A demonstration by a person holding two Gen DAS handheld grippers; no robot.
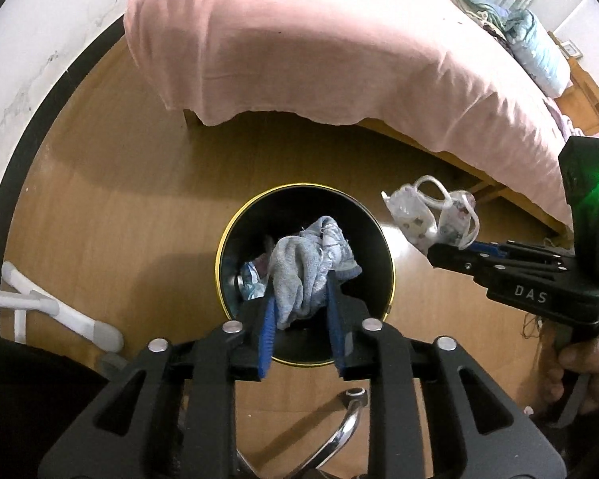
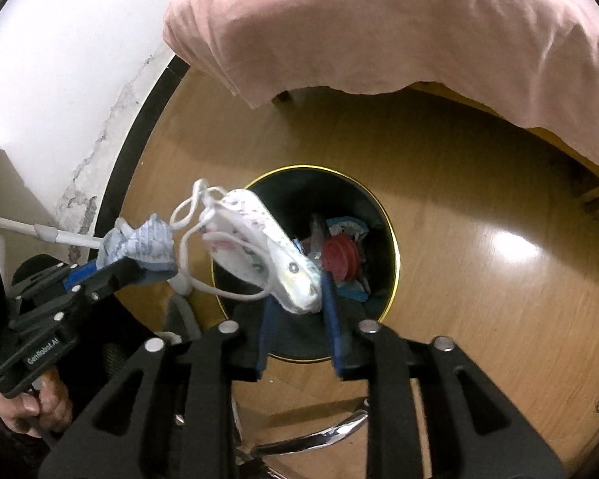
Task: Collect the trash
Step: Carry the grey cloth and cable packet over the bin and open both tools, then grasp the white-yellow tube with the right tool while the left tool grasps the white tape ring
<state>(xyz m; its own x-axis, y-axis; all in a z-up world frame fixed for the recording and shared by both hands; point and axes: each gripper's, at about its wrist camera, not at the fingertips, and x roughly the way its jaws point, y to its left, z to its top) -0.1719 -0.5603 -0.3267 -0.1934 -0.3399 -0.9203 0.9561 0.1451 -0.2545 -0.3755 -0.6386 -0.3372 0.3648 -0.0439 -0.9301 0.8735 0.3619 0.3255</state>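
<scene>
My left gripper (image 1: 301, 303) is shut on a crumpled grey-blue cloth (image 1: 311, 267) and holds it over the round black trash bin with a yellow rim (image 1: 223, 239). My right gripper (image 2: 297, 299) is shut on a white patterned face mask with white ear loops (image 2: 259, 247), held above the bin's left rim (image 2: 393, 247). The bin holds a red round lid (image 2: 341, 259) and blue-white wrappers. The right gripper with the mask (image 1: 431, 215) shows at the right of the left wrist view; the left gripper with the cloth (image 2: 139, 243) shows at the left of the right wrist view.
A bed with a pink sheet (image 1: 319, 48) overhangs the wooden floor (image 1: 119, 207) behind the bin. A chrome chair base (image 1: 339, 435) lies below the grippers. A white rack foot (image 1: 60, 311) and the white wall (image 2: 60, 60) are on the left.
</scene>
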